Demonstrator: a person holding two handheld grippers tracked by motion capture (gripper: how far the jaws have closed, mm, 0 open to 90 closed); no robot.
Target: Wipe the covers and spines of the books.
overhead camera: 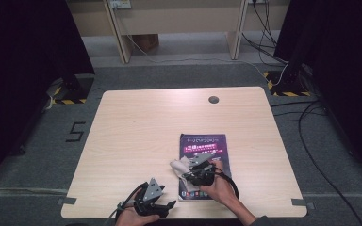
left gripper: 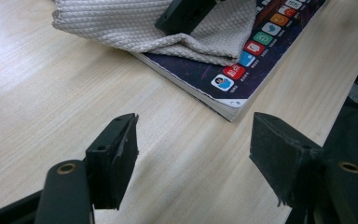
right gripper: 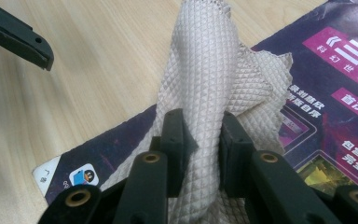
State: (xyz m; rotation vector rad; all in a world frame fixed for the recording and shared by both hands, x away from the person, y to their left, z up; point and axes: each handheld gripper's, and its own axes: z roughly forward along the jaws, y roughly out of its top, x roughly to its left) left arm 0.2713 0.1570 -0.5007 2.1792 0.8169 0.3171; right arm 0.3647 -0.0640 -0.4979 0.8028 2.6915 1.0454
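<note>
My left gripper (overhead camera: 169,205) sits low at the near edge, held in my left hand (overhead camera: 131,217), jaws spread wide with nothing between them. My right gripper (right gripper: 203,140) is farther forward, my right hand (overhead camera: 220,188) wrapped around it, forearm angling in from the bottom, jaws pinched on the cloth (right gripper: 205,74).

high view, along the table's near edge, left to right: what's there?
left gripper with open jaws → beige cloth → right gripper shut on the cloth → far-right part of the purple book beyond the hand.
</note>
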